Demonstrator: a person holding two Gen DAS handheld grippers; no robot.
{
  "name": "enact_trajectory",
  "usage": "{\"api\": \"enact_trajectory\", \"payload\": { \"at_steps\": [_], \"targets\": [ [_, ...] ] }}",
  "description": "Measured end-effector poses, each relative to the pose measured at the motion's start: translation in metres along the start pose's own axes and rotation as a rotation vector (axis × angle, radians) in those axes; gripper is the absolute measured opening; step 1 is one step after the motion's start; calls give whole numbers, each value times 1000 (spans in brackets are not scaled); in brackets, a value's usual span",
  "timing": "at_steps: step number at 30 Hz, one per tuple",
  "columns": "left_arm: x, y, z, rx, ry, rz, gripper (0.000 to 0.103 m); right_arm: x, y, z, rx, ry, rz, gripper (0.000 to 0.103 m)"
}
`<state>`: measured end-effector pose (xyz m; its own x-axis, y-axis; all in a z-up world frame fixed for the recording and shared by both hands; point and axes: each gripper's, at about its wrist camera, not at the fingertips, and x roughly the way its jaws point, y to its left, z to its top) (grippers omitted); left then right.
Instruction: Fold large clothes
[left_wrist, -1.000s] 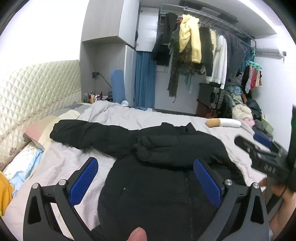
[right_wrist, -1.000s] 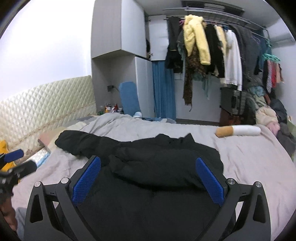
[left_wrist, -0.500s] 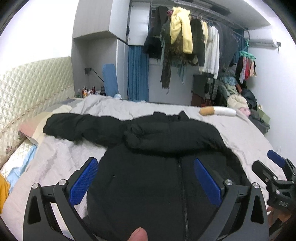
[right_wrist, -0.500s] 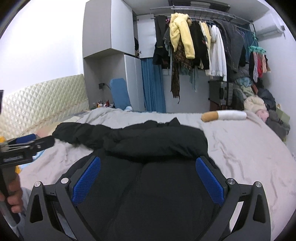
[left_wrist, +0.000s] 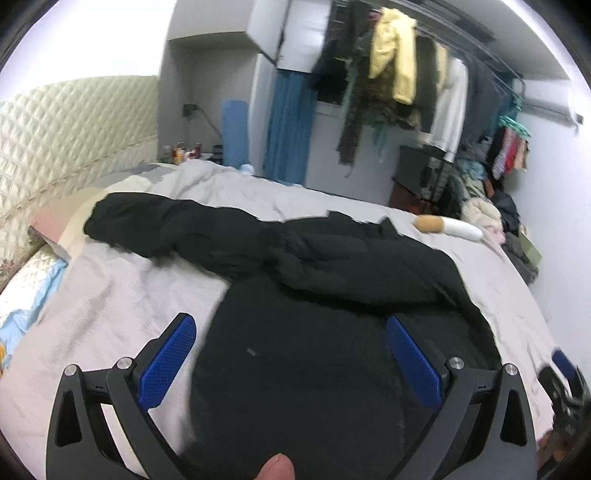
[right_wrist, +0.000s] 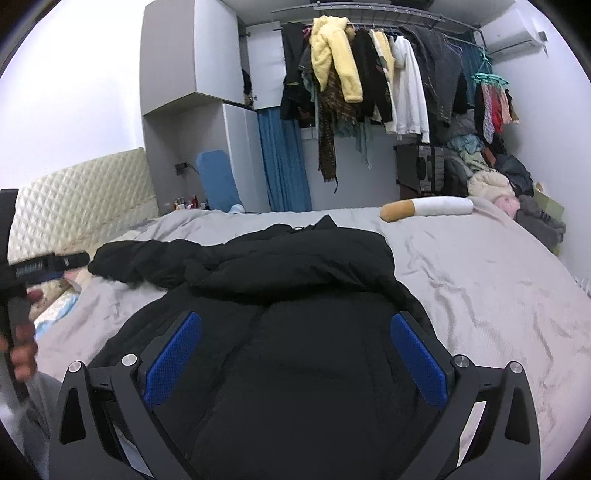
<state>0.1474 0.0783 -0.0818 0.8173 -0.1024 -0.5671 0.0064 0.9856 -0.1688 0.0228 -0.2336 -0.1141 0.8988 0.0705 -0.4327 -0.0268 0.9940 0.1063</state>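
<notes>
A large black padded jacket lies front up on the grey bed. One sleeve is folded across its chest and the other sleeve stretches out left toward the pillows. The jacket also shows in the right wrist view. My left gripper is open and empty above the jacket's lower left part. My right gripper is open and empty above the jacket's lower middle. The left gripper also shows at the left edge of the right wrist view; the right gripper shows at the lower right of the left wrist view.
The grey bedsheet spreads to the right of the jacket. A cigarette-shaped pillow lies at the bed's far edge. Pillows and a quilted headboard are on the left. A rack of hanging clothes and a clothes pile stand behind.
Both grippers have shifted over the jacket: the left view has tilted and swung left, the right view has moved closer to the hem. Both stay open. The jacket has not moved.
</notes>
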Motion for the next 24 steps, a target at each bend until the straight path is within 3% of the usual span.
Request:
{"api": "enact_trajectory", "payload": {
  "at_steps": [5, 8, 13, 18, 24],
  "targets": [
    [29, 65, 51, -62, 4, 46, 103, 3, -6, -2, 25, 12, -2, 103],
    [55, 106, 73, -106, 4, 34, 103, 6, -6, -3, 32, 20, -4, 103],
    [126, 190, 94, -208, 90, 37, 103, 10, -3, -7, 33, 25, -27, 103],
    [178, 282, 97, -399, 106, 54, 103, 20, -1, -8, 36, 44, -51, 103],
    [229, 373, 85, -681, 78, -10, 102, 39, -2, -8, 76, 80, -77, 103]
  ]
}}
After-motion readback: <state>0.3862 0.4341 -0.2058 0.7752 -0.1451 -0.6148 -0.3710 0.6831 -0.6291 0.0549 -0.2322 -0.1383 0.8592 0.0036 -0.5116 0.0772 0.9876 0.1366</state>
